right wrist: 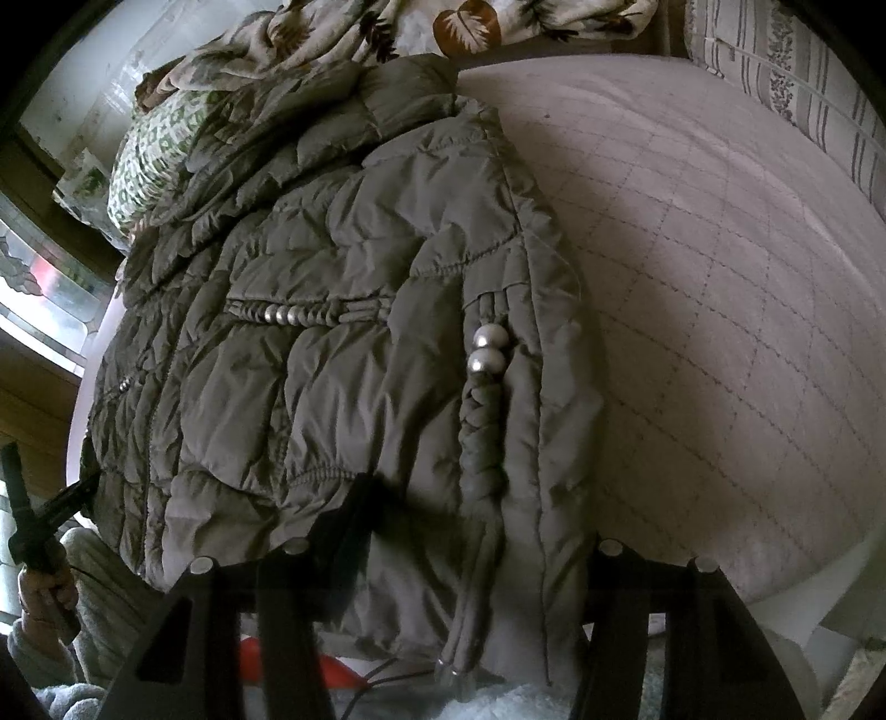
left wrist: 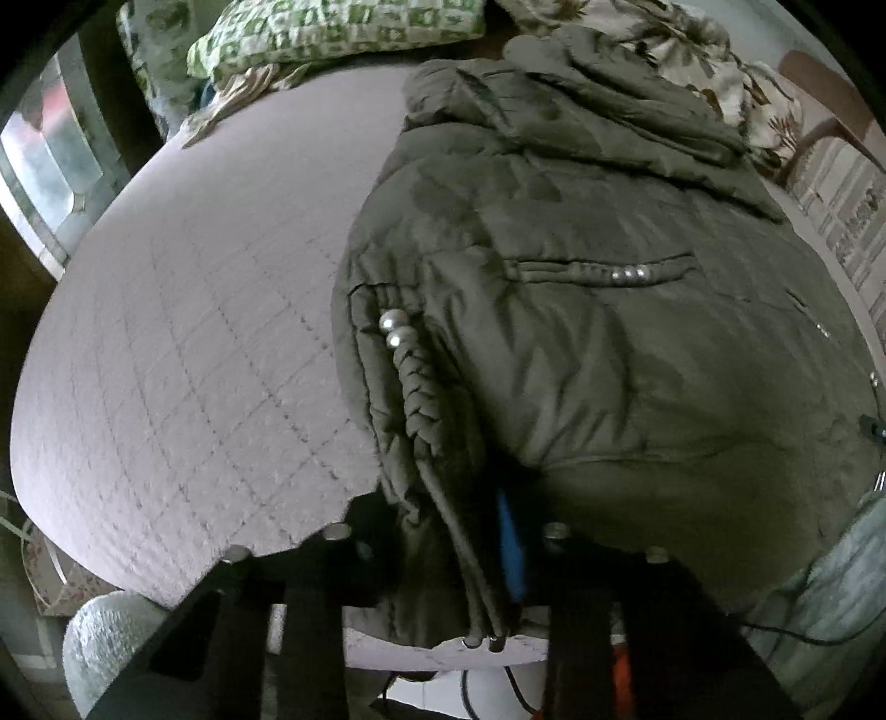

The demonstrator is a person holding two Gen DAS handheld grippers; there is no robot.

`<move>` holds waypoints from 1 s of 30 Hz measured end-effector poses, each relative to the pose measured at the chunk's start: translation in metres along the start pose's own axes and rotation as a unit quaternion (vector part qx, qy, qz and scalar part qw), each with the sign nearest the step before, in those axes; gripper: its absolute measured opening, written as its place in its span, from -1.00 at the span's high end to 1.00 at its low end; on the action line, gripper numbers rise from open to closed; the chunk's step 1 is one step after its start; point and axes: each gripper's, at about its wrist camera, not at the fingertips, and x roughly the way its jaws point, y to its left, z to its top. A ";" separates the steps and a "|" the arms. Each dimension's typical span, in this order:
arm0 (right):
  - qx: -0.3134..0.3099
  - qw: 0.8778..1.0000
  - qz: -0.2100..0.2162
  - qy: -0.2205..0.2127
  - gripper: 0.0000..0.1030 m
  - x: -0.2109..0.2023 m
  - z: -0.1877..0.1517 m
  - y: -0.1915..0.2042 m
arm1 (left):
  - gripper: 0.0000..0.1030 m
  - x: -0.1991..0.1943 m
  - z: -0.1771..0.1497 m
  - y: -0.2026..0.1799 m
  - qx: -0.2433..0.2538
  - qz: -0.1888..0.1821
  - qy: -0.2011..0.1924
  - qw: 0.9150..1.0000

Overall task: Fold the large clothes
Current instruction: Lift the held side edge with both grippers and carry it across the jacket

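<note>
In the left wrist view, an olive quilted jacket (left wrist: 581,310) is seen spread over the right half of a pale quilted bedcover (left wrist: 183,354), its hood end bunched toward the far side. A braided cord with two pearl beads (left wrist: 396,329) runs down the jacket's near edge, and a second beaded trim (left wrist: 628,272) is sewn across its middle. The jacket's hem fold and cord are drawn down between the fingers of the left gripper (left wrist: 459,559), whose jaws are set narrow and pinch that edge; a blue pad (left wrist: 509,548) is glimpsed beside the fabric. A green patterned pillow (left wrist: 332,27) lies at the far end of the bed.

In the right wrist view, the same jacket (right wrist: 310,354) is shown lying on the left part of the bedcover (right wrist: 720,310), with the beaded cord (right wrist: 487,349) along its right-hand side. The right gripper (right wrist: 454,548) is held over the near hem, its jaws about half open with the hem between them; whether the pads press on the cloth cannot be told. At the lower left a hand (right wrist: 44,592) is seen gripping a black handle. A leaf-print blanket (right wrist: 443,27) is heaped beyond the jacket
</note>
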 end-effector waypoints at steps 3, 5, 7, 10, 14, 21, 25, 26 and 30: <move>-0.003 1.000 0.003 -0.001 -0.05 -0.001 0.001 0.000 | 0.64 -0.001 0.001 -0.012 0.010 0.010 -0.010 1.000; -0.001 1.000 0.009 -0.005 0.05 -0.003 0.001 0.000 | 0.72 -0.004 0.004 -0.014 0.004 0.007 -0.017 1.000; -0.002 1.000 0.015 -0.011 0.23 -0.007 0.002 0.000 | 0.74 -0.007 0.007 -0.016 -0.004 0.001 -0.021 1.000; -0.004 1.000 0.019 -0.018 0.39 -0.012 0.004 0.001 | 0.76 -0.011 0.012 -0.015 -0.007 -0.004 -0.026 1.000; 0.000 0.999 0.032 -0.028 0.52 -0.022 0.007 0.000 | 0.77 -0.025 0.009 -0.002 0.001 -0.008 -0.037 0.999; -0.013 0.998 0.051 -0.047 0.60 -0.041 0.015 0.011 | 0.77 -0.062 0.005 0.008 0.008 -0.014 -0.057 0.998; -0.024 0.997 0.054 -0.056 0.61 -0.050 0.019 0.018 | 0.77 -0.068 0.008 0.009 0.005 -0.019 -0.061 0.998; -0.027 0.997 0.054 -0.057 0.62 -0.051 0.020 0.020 | 0.77 -0.068 0.009 0.009 0.005 -0.019 -0.061 0.998; -0.034 0.996 0.053 -0.060 0.62 -0.057 0.021 0.023 | 0.77 -0.069 0.011 0.009 0.004 -0.023 -0.062 0.998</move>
